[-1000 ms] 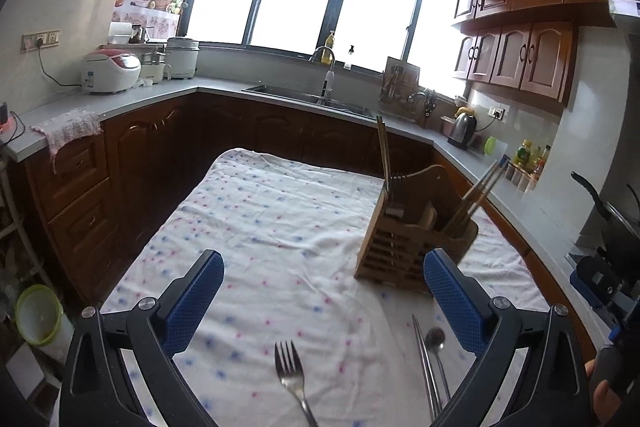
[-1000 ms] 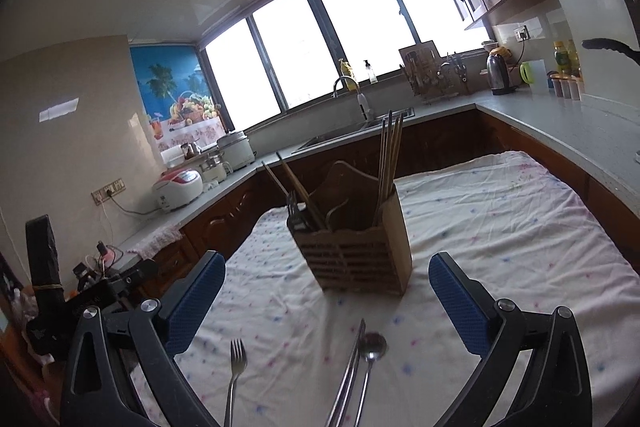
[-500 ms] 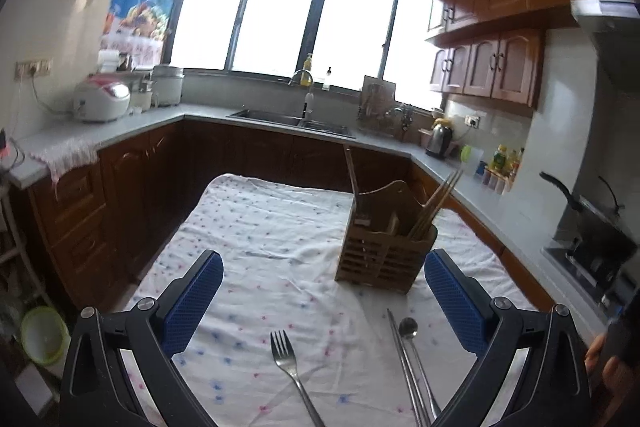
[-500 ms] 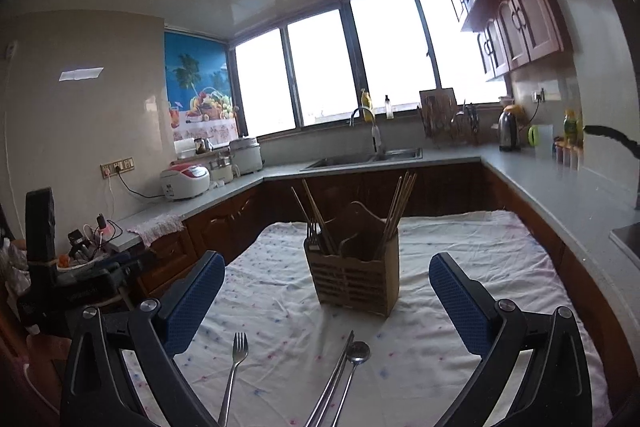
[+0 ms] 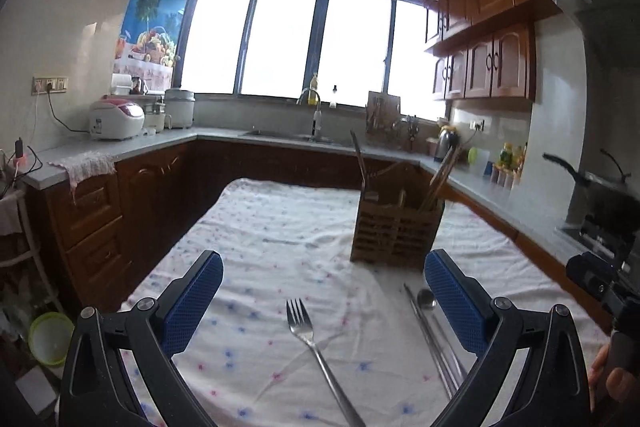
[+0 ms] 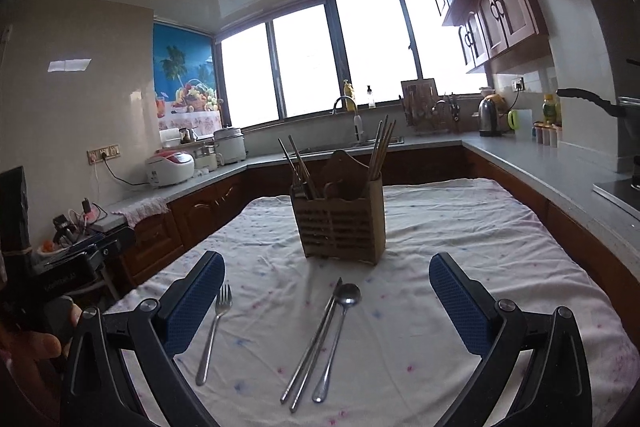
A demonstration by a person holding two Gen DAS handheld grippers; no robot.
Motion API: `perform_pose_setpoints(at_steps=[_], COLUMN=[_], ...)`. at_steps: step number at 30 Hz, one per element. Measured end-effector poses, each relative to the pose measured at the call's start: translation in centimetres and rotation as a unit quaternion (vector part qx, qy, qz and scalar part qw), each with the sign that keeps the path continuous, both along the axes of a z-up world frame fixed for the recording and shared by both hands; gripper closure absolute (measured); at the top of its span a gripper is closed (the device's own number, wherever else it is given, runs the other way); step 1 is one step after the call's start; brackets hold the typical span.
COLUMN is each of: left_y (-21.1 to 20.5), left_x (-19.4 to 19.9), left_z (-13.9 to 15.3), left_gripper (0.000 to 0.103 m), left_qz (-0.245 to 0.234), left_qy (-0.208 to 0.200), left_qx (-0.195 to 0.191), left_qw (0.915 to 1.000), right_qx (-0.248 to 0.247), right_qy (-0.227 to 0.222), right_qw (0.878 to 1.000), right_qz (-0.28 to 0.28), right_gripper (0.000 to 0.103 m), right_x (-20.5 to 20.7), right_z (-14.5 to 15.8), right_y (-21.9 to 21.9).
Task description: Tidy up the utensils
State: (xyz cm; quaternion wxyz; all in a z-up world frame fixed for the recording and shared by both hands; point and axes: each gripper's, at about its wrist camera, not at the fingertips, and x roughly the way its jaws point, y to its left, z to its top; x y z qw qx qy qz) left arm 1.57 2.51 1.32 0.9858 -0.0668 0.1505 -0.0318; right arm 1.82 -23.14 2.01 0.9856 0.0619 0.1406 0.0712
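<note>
In the left wrist view the fork point(image 5: 316, 343) between the left tool's fingers runs off the bottom edge, its handle end cut away. The right finger point(image 5: 454, 297) covers part of the spoon point(image 5: 426, 298) bowl and the steel chopsticks point(image 5: 430, 335) beside it. The wooden utensil holder point(image 5: 394, 229) ahead hides the lower ends of what stands inside; its compartments cannot be told apart. A fingertip point(image 5: 618, 383) shows at the right edge, the rest cut off.
</note>
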Motion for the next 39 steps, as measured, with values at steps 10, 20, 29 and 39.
perform_pose_setpoints(at_steps=[10, 20, 29, 39], left_y=[-2.2, -2.4, -2.9, -3.1], left_x=[-0.6, -1.5, -1.4, -1.5], left_z=[0.5, -2.5, -4.1, -3.4], left_gripper=[0.001, 0.001, 0.001, 0.001], left_qz=[0.026, 0.022, 0.008, 0.001], left_qy=[0.007, -0.009, 0.026, 0.041], left_qx=[0.068, 0.061, 0.071, 0.061], left_qw=[0.9973, 0.9978, 0.9971, 0.9973], right_qx=[-0.033, -0.037, -0.017, -0.003], right_qy=[-0.040, -0.003, 0.026, 0.027], right_qw=[0.998, 0.998, 0.998, 0.999], right_qz=[-0.041, -0.047, -0.052, -0.046], right_gripper=[0.000, 0.000, 0.000, 0.000], right_x=[-1.7, -1.5, -1.3, -1.9], right_z=[1.7, -2.9, -4.5, -4.8], right_y=[0.8, 1.4, 0.5, 0.0])
